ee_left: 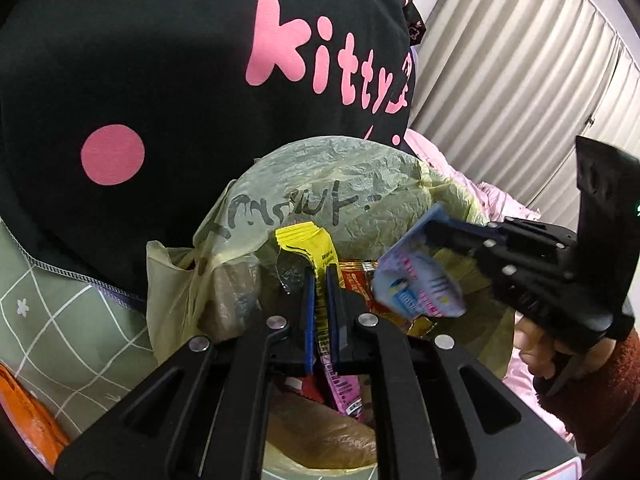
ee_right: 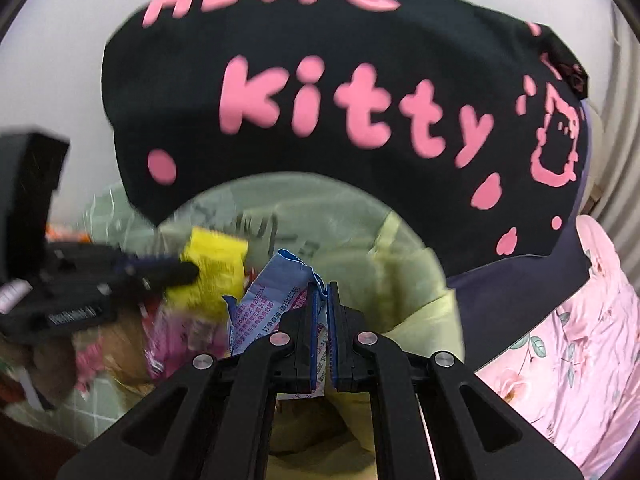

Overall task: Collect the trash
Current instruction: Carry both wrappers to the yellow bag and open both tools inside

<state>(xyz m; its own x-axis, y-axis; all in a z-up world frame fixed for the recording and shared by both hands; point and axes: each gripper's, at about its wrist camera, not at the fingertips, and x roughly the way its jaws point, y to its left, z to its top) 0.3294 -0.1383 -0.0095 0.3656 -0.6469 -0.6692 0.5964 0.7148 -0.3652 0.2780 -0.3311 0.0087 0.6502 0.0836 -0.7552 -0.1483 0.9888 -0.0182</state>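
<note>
A black garment with pink "kitty" lettering (ee_left: 168,80) fills the upper half of both wrist views; below it, toward six o'clock, a pale yellow-green plastic bag (ee_left: 328,184) stands open with wrappers and other trash inside; a green grid-patterned sheet (ee_left: 68,320) lies at eight o'clock in the left view, and pink floral bedding (ee_right: 560,340) at four o'clock in the right view; the left claw (ee_left: 320,280) is clamped on a yellow and pink wrapper (ee_left: 308,244), held over the bag's mouth; the right claw (ee_right: 322,292) is pinched shut on a blue and pink wrapper (ee_right: 276,292), also over the open bag; in the left view that claw reaches in from three o'clock, beside the yellow wrapper.
</note>
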